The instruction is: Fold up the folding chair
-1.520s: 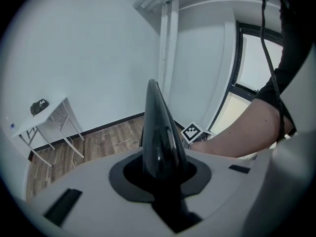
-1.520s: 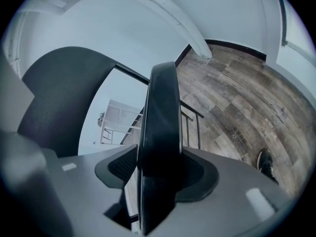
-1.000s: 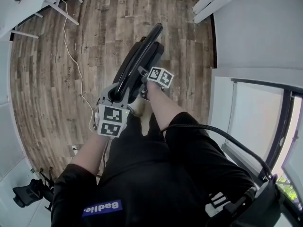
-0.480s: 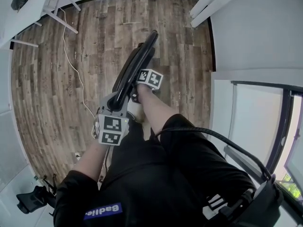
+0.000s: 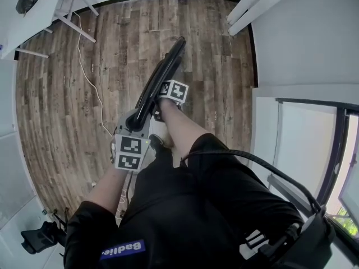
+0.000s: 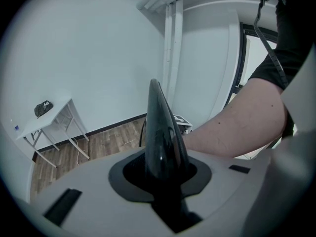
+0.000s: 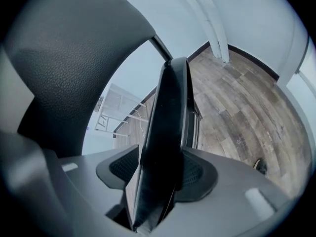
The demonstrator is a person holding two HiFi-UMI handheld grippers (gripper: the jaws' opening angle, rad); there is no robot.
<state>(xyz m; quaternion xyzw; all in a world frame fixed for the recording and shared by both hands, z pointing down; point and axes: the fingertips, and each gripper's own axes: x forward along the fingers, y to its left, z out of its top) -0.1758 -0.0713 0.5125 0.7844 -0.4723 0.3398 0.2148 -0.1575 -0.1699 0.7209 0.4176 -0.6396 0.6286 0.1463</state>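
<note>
The black folding chair (image 5: pixel 164 72) stands nearly flat on the wood floor and shows edge-on in the head view. My left gripper (image 5: pixel 136 119) is shut on its near top edge. In the left gripper view, a glossy black rounded bar (image 6: pixel 162 137) sits clamped between the pads of my left gripper (image 6: pixel 160 179). My right gripper (image 5: pixel 164 101), under its marker cube, is shut on the chair a little farther along. In the right gripper view, a thin black panel (image 7: pixel 165 132) is pinched in my right gripper (image 7: pixel 160 174), and the padded backrest (image 7: pixel 74 63) fills the upper left.
A white table (image 5: pixel 33 1) stands at the far left corner, and a white cable (image 5: pixel 90 80) trails across the floor from it. A white wall and pillar (image 5: pixel 252 4) bound the right side, with a window (image 5: pixel 303 144) below. The person's legs are right behind the chair.
My right gripper has moved leftward toward the chair's back, and the chair looks narrower than before. The left gripper has kept its place and its hold.
</note>
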